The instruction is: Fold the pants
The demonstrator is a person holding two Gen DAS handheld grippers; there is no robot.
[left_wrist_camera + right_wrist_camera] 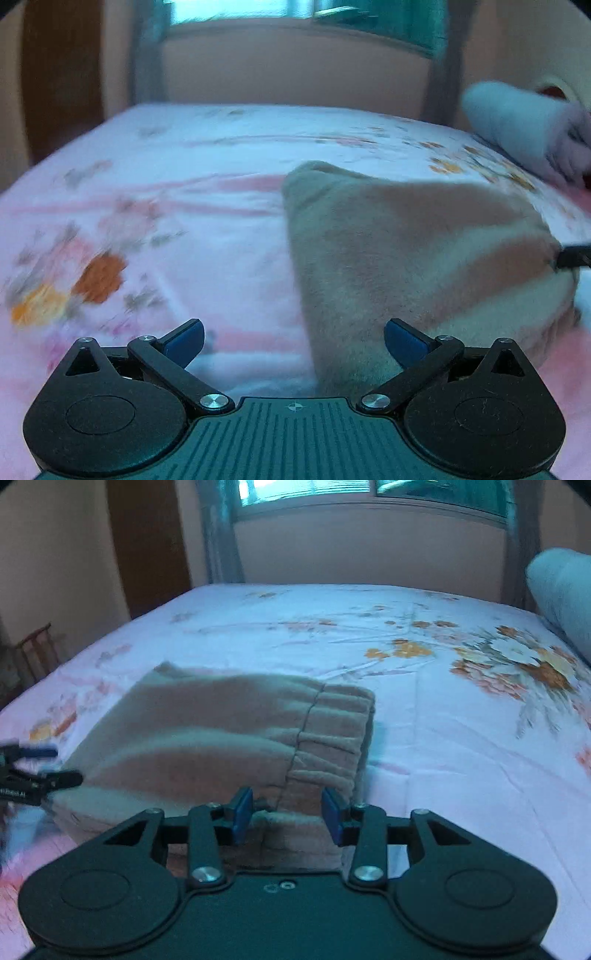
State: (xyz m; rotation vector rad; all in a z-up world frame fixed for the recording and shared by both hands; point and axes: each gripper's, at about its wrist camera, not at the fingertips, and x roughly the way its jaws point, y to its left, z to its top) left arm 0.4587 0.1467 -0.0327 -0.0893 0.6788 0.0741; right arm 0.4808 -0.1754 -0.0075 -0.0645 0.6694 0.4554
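Right wrist view has the tan pants (221,738) folded into a thick bundle on the near-left part of the bed (443,738), elastic waistband on the right end with its gathers showing. The right gripper (286,818) sits right at the near edge of that bundle, blue pads spread apart on either side of the fabric near the waistband seam, not pinching it as far as I can tell. The left gripper (44,771) pokes in from the far left edge, just beside the bundle's left end, pretty blurry.

From the left wrist view, the left gripper (293,341) is splayed wide, nothing between the pads, and the pants (406,258) lie to its right on the floral sheet (147,184). A pale pillow (517,122) sits at the far right, and there's a window (369,491) behind the bed.
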